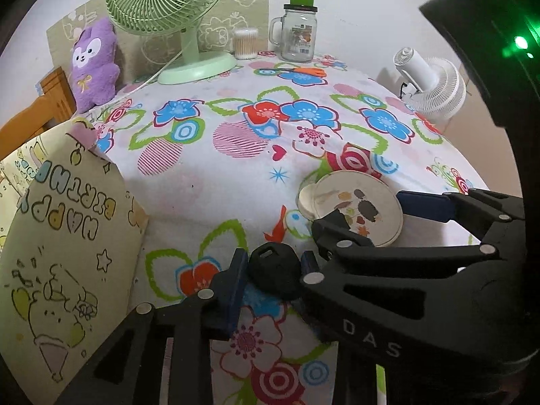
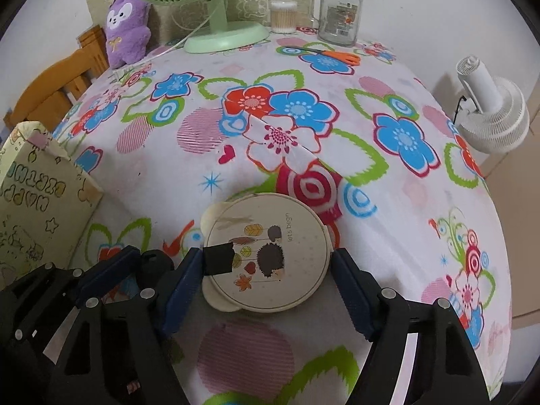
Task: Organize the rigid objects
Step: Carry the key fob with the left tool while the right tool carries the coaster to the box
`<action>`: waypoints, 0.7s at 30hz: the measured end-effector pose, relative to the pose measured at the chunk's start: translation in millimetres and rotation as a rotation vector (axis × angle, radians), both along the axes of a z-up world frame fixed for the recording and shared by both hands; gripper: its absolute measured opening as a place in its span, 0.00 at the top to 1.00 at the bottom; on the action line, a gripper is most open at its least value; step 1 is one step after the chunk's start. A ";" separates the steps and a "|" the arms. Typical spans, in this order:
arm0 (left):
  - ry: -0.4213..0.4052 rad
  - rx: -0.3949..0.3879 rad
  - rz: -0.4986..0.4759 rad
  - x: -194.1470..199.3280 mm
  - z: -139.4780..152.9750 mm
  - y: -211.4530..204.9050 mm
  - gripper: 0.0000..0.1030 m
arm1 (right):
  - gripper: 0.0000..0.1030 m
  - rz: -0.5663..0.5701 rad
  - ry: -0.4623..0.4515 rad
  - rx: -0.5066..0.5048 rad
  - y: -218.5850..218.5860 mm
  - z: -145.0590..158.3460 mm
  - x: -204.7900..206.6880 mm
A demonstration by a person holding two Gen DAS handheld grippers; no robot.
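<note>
A small black rounded object (image 1: 273,271) with a slot in its top lies on the flowered tablecloth (image 1: 209,182). My left gripper (image 1: 273,278) is shut on it, one blue pad on each side. Just to its right lies a round cream lid (image 2: 270,256) with a hedgehog picture, flat on the cloth. My right gripper (image 2: 266,270) spans the lid, its blue pads against the left and right rim, and a black tip piece overlaps the lid's left edge. In the right wrist view the black object (image 2: 153,265) shows between the left gripper's fingers at lower left.
A box wrapped in birthday paper (image 1: 67,222) stands close on the left. At the back are a green fan (image 1: 189,64), a cotton swab tub (image 1: 245,44), a glass jar mug (image 1: 298,33) and orange-handled scissors (image 1: 303,71). A purple plush (image 1: 94,64) sits back left, and a white fan (image 1: 435,84) stands off the table's right edge.
</note>
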State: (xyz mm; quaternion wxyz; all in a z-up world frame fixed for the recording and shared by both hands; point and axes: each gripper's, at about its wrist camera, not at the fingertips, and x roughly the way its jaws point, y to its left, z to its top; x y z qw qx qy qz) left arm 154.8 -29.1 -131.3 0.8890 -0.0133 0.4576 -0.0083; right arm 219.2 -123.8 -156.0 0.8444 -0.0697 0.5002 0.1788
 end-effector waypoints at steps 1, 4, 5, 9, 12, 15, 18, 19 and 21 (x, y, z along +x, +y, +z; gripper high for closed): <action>-0.001 0.001 -0.002 -1.3 0.5 -0.7 0.69 | 0.24 -0.003 -0.001 0.001 -1.5 0.6 -1.9; -0.008 0.007 -0.010 -7.4 3.7 -2.9 0.69 | 0.24 -0.012 -0.003 0.007 -5.6 2.7 -7.4; -0.009 0.007 -0.011 -8.7 4.6 -3.3 0.69 | 0.24 -0.015 -0.003 0.009 -7.0 3.5 -9.4; -0.018 0.010 -0.019 -16.5 9.1 -6.2 0.69 | 0.24 -0.018 -0.015 0.012 -10.5 8.8 -18.6; -0.027 0.010 -0.025 -22.7 13.8 -8.1 0.69 | 0.24 -0.021 -0.027 0.015 -13.2 14.1 -25.8; -0.035 0.012 -0.030 -29.3 18.3 -10.0 0.69 | 0.24 -0.027 -0.039 0.020 -16.7 19.5 -34.0; -0.042 0.014 -0.035 -35.8 22.6 -12.6 0.69 | 0.24 -0.031 -0.049 0.022 -19.8 24.3 -41.8; -0.044 0.014 -0.037 -38.1 24.2 -13.3 0.69 | 0.24 -0.033 -0.053 0.024 -20.9 26.3 -45.0; -0.049 0.015 -0.043 -42.8 27.2 -14.8 0.69 | 0.24 -0.037 -0.061 0.023 -22.6 29.7 -49.4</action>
